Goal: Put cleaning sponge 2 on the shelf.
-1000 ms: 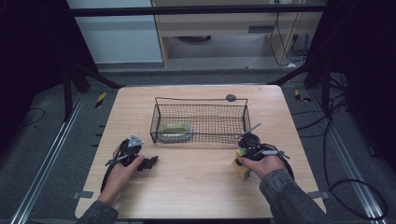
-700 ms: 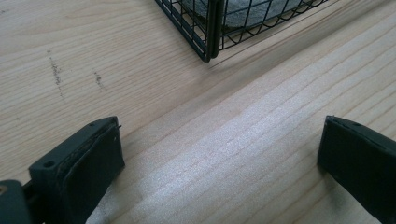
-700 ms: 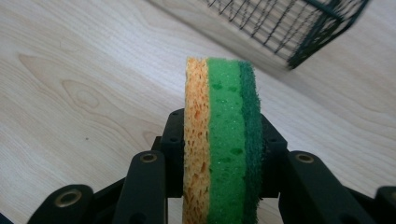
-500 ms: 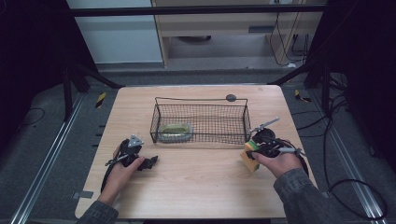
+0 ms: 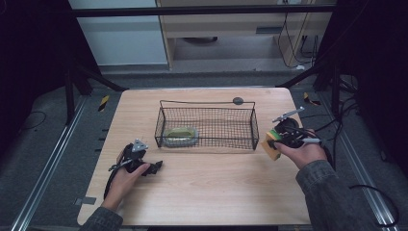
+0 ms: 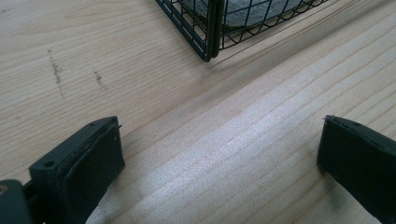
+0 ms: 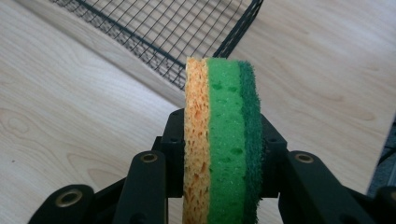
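My right gripper (image 5: 275, 140) is shut on a sponge (image 7: 222, 140) with an orange layer, a bright green layer and a dark green scouring face. It holds the sponge (image 5: 271, 143) on edge above the table, just right of the black wire basket (image 5: 254, 126). A grey-green sponge (image 5: 180, 135) lies inside the basket at its left end. My left gripper (image 5: 153, 168) rests on the table in front of the basket's left corner (image 6: 209, 46), jaws open with bare wood between them.
The wooden table (image 5: 211, 192) has free room in front of the basket. A small dark round disc (image 5: 237, 100) sits behind the basket near the far edge. Cables trail off the right side of the table.
My right gripper has lifted the sponge off the table and carried it right and away from me, beside the basket's right end. The left gripper has stayed put.
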Motion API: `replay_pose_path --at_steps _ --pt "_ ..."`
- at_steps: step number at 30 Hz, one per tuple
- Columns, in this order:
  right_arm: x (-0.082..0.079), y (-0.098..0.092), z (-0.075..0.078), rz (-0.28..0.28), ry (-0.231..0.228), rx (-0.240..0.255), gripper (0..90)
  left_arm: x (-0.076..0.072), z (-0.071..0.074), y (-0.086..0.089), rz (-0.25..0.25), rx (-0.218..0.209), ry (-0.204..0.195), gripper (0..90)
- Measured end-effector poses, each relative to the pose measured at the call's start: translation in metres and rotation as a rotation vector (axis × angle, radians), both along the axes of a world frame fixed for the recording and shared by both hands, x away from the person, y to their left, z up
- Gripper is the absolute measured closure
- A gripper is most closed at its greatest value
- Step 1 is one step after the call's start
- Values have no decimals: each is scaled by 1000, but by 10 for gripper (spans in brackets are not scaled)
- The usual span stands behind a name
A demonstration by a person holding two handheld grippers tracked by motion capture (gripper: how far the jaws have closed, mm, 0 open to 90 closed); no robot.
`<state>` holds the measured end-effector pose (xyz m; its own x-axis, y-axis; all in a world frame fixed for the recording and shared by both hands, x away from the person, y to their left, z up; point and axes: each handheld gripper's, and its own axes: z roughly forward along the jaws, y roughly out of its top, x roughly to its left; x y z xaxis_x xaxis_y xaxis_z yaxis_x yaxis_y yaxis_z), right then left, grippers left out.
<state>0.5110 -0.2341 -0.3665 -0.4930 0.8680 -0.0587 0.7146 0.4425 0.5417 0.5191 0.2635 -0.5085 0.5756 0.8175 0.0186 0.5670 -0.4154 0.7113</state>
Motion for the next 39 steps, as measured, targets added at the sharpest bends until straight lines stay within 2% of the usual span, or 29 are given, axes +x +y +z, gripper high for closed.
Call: replay_pose_path --at_steps 3,7,18,28,39 --pt "4 -4 7 -5 -16 -14 642 0 0 0 -2 3 -2 0" --pt "11 -10 18 -30 -44 0 643 0 0 0 -3 2 -2 0" --pt "27 -10 42 -13 -98 11 645 1 0 -1 13 -3 0 0" --pt "47 -5 52 -5 -108 13 645 1 0 -2 22 -3 -3 0" --pt "62 1 66 -6 -169 16 646 0 0 -1 32 -3 -3 0"
